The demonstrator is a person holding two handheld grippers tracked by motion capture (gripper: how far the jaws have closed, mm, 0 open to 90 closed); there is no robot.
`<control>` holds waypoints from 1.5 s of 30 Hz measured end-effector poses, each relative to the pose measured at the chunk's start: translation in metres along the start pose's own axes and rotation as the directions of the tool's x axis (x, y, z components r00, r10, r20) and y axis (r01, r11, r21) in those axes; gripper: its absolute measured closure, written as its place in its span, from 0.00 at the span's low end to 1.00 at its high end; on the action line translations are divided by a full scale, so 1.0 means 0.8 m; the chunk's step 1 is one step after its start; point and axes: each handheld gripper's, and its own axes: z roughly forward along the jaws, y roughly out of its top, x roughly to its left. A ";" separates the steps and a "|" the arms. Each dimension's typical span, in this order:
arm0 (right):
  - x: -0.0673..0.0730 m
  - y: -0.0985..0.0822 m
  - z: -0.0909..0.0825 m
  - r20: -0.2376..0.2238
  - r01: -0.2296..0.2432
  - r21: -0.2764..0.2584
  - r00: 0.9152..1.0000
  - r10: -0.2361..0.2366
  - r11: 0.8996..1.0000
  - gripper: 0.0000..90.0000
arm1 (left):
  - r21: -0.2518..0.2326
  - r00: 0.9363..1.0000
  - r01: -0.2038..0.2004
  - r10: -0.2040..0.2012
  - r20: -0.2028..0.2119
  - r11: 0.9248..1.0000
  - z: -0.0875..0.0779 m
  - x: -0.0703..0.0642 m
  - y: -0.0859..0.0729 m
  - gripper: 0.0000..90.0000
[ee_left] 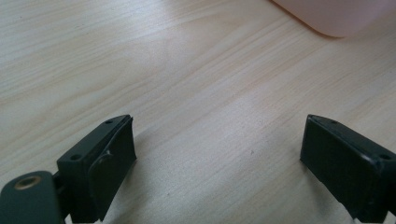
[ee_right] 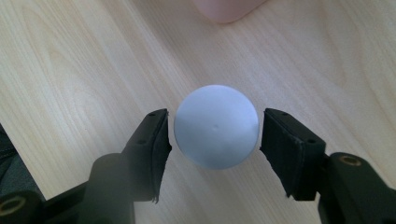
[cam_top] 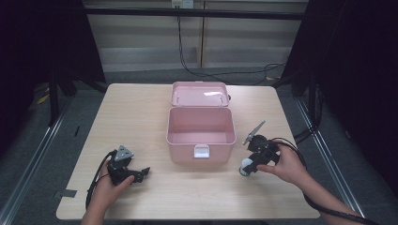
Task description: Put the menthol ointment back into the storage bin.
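So the landmark here is the pink box [cam_top: 202, 131] sitting open in the middle of the wooden table [cam_top: 141, 117], lid flipped back on the far side and a white latch on its near wall. Inside looks bare as far as the high view goes.

The right gripper [ee_right: 215, 133] is just off the box's near right corner, pointing down at the tabletop. Between its 2 jaws is a round white top, pale bluish, probably a cap or ball [ee_right: 215, 126]; it stands on the table right there by that corner. The jaws sit close on both sides of it, though I can't tell if the pads are actually pressing or a hair off.

The left gripper [ee_left: 217, 158] is off the box's near left corner, well apart from it, lying low over bare wood. Its 2 jaws are spread wide with nothing between them.
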 end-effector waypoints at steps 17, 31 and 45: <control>0.001 0.005 0.004 0.011 0.026 0.020 1.000 -0.026 0.999 0.56 | -0.001 1.000 0.002 -0.002 0.001 1.000 0.000 0.000 0.000 0.11; -0.003 0.006 -0.019 0.020 0.017 0.027 1.000 -0.018 0.999 0.56 | -0.001 1.000 0.000 0.000 -0.004 1.000 0.000 -0.001 0.000 0.11; -0.007 0.021 -0.066 0.020 -0.001 0.036 1.000 0.001 0.999 0.56 | 0.002 1.000 -0.003 0.003 -0.003 1.000 0.000 -0.001 0.000 0.11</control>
